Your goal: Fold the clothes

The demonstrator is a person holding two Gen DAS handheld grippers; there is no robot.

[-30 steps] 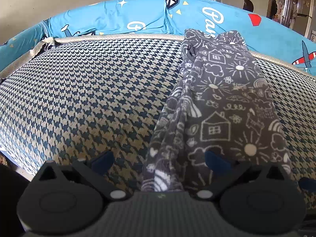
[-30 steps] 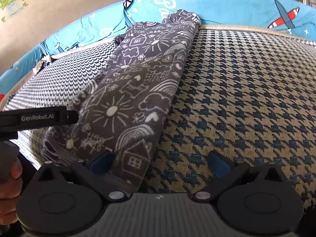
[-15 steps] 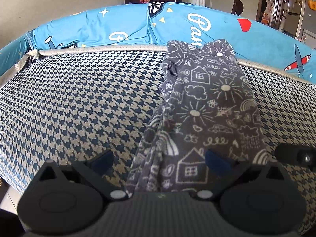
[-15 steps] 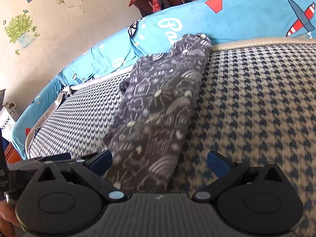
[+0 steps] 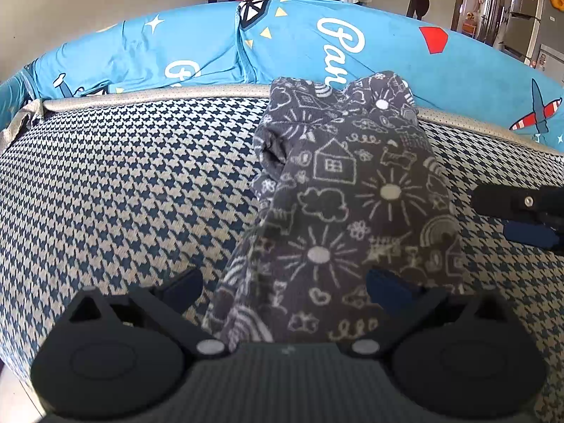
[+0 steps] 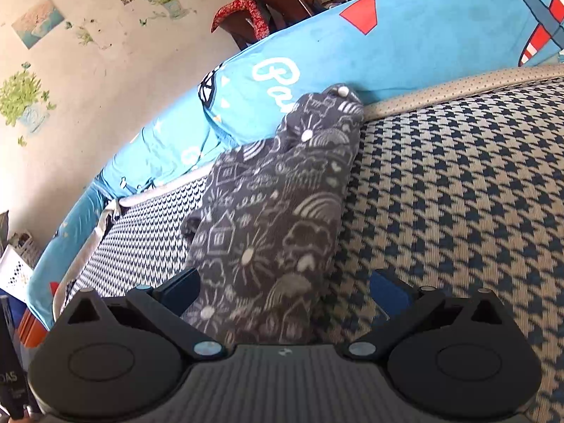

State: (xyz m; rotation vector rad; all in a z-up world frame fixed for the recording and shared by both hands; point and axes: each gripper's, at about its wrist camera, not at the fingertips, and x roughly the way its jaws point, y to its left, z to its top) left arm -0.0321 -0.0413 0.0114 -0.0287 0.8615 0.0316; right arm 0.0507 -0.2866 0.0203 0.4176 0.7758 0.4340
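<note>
Grey doodle-print garment lies folded lengthwise on the houndstooth cushion, ahead of and between the fingers of my left claw and right claw, both spread wide, gripping nothing.

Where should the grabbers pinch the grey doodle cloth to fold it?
Probably the near end of the grey doodle cloth, one corner per gripper, coming in low from the front. It lies as a long strip running away toward the blue cushion, so lifting the near end over halves it.

A home: houndstooth sofa, wall stickers, fridge.
</note>
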